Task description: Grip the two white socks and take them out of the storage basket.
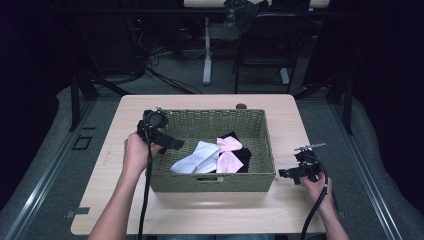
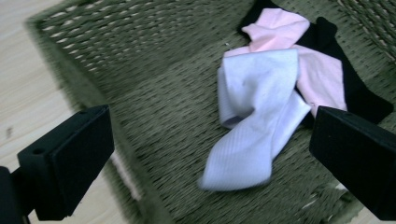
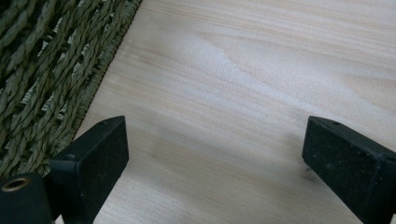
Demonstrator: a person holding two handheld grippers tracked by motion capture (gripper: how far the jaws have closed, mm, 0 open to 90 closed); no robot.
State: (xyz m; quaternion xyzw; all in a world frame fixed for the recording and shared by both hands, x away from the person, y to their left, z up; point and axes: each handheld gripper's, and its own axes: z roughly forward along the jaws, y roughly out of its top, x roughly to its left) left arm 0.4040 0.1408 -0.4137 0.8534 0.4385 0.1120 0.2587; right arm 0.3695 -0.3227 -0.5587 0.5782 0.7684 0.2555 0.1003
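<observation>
Dark floor, cables and desk legs lie behind a pale wooden surface [image 1: 130,200] that carries an olive-green woven rectangular basket [image 1: 212,181] at its middle. Inside the basket, toward its right half, lies a small heap of socks: a white ribbed sock [image 2: 254,126] stretched toward the near left, a pale pink sock [image 2: 317,70] beside and partly under it to the right, and a black sock [image 2: 359,91] underneath, showing at the far and right edges of the heap. The left half of the basket floor is bare weave.

The left hand-held gripper [image 1: 161,136] hovers over the basket's left rim, its jaws spread wide and holding nothing, aimed across the basket floor at the white ribbed sock, which sits between the jaws in the left gripper view but well beyond them. The right hand-held gripper [image 1: 296,172] rests low over the bare surface just right of the basket, its jaws also wide apart and empty; the right gripper view shows plain wood grain with the basket's wall at the left.

As a judgement, the work appears to be about the socks in the basket, and no sock is gripped or lies out on the surface. If they are to be taken out, everything is left to do, beginning with the white one nearest the left hand-held gripper.
</observation>
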